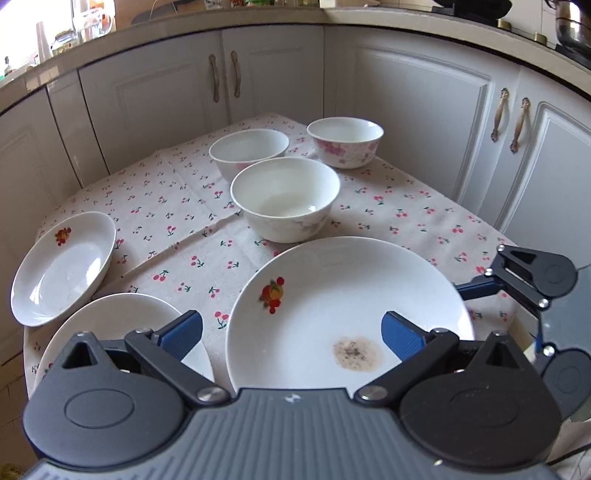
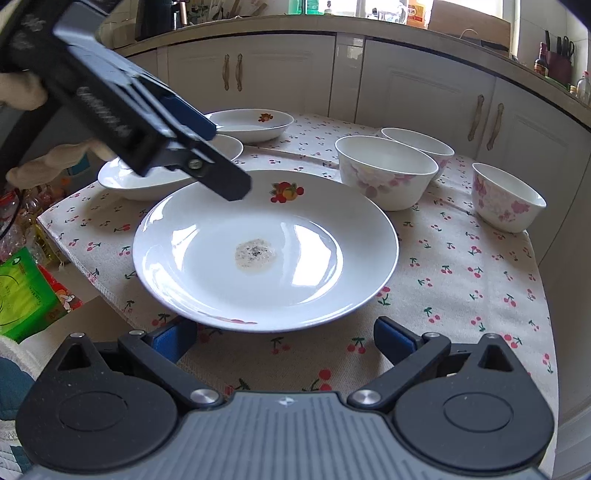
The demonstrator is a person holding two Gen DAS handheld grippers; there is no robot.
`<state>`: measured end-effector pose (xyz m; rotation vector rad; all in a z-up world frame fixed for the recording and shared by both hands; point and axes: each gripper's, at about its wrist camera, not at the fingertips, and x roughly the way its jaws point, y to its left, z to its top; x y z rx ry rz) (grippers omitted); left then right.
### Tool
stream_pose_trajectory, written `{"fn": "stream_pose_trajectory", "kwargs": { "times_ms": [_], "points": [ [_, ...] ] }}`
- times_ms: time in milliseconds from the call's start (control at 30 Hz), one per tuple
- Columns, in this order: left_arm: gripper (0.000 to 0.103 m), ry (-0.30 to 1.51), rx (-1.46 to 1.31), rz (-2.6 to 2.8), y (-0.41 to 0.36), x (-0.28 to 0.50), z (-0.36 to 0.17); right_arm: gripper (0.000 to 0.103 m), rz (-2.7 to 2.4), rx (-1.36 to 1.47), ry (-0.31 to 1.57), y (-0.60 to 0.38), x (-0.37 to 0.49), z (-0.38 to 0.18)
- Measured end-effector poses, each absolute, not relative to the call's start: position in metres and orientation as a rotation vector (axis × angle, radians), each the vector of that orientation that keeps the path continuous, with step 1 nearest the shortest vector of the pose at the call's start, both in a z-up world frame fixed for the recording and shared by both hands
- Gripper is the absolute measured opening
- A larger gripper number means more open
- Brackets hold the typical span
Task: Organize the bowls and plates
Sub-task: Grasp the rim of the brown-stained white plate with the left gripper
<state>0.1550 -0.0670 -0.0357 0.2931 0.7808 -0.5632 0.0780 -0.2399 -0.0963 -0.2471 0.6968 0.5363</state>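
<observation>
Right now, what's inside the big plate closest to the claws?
The big plate holds a small brownish residue patch with dark specks at its centre, and a printed fruit motif near its far rim. Nothing else lies in it. What is under the plate is covered.

No text, brand or number can be read in either view. The green packet (image 2: pixel 22 295) at the left edge of the right wrist view carries print, and so does the orange-labelled container (image 2: pixel 415 14) on the far counter, but both are too blurred to make out.
</observation>
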Motion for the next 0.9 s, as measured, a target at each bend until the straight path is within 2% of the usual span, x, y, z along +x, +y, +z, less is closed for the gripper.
{"fn": "stream_pose_trajectory", "kwargs": {
  "times_ms": [700,900],
  "points": [
    [0.100,1.006,0.339,-0.679,-0.086,0.217,-0.059,0.103,0.606,-0.224,0.643,-0.243,0.079,-0.103],
    [0.090,1.068,0.332,-0.736,-0.089,0.224,-0.062,0.103,0.626,-0.223,0.620,-0.245,0.079,-0.105]
  ]
}}
